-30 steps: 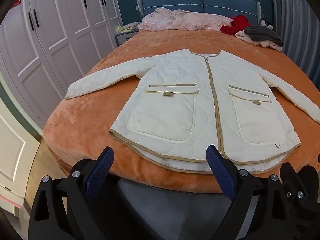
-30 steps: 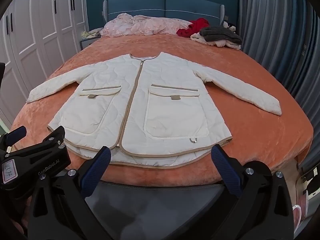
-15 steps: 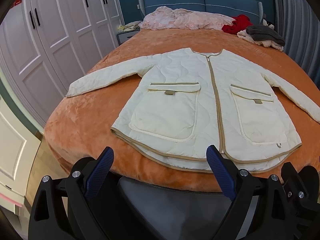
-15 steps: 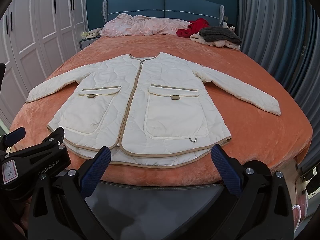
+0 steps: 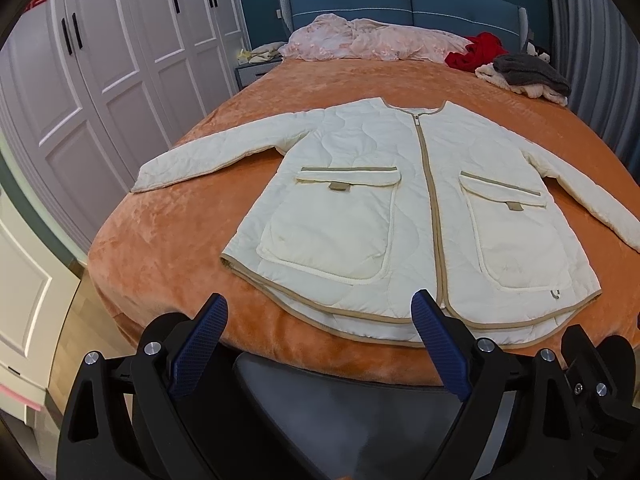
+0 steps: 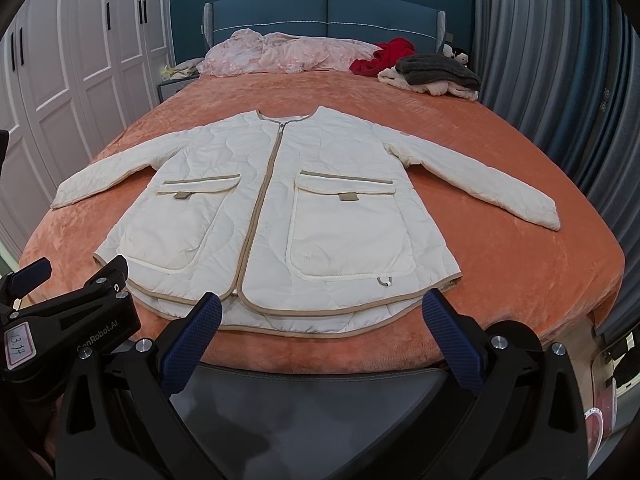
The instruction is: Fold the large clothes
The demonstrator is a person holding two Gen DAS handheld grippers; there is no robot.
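A cream quilted jacket (image 5: 400,200) (image 6: 280,208) with tan trim, zipped up, lies flat and face up on the orange bedspread (image 5: 168,240) (image 6: 520,264), both sleeves spread out to the sides. Its hem is at the near edge of the bed. My left gripper (image 5: 320,308) hovers open just short of the hem's left half, nothing between its blue pads. My right gripper (image 6: 320,306) is open too, in front of the hem's middle. The left gripper's body (image 6: 68,320) shows at the lower left of the right wrist view.
A pink quilt (image 6: 288,52), a red garment (image 6: 384,56) and a grey and cream pile (image 6: 436,74) lie at the headboard end. White wardrobe doors (image 5: 100,80) run along the left. Grey curtains (image 6: 560,60) hang on the right. A dark bench edge (image 5: 348,392) sits below the grippers.
Both views have shifted slightly, the jacket sitting a little higher and closer in frame. The jacket itself has not moved and both grippers stay open.
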